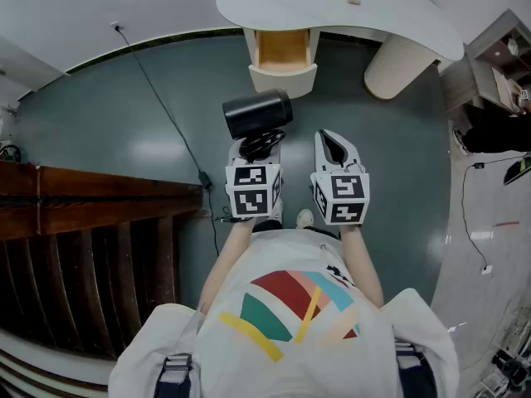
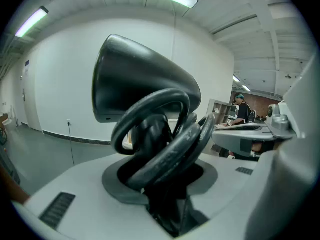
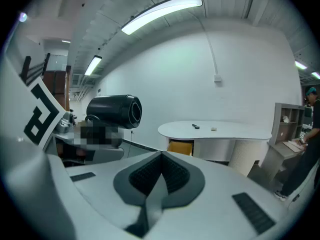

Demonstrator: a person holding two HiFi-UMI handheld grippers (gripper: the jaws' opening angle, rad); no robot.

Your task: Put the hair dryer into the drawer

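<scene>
The left gripper (image 1: 259,148) pinches the dryer (image 1: 257,113) by its handle and looped cord (image 2: 165,134). It holds the dryer in the air, near the open drawer (image 1: 284,50) under the desk's (image 1: 398,11) near edge. Just beside it, the right gripper (image 1: 333,148) has its jaws pressed together, empty.

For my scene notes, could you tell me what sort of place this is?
Probably an indoor lab or studio rather than a home: a white desk with an open drawer stands on a bare grey floor, under strip lights.
</scene>
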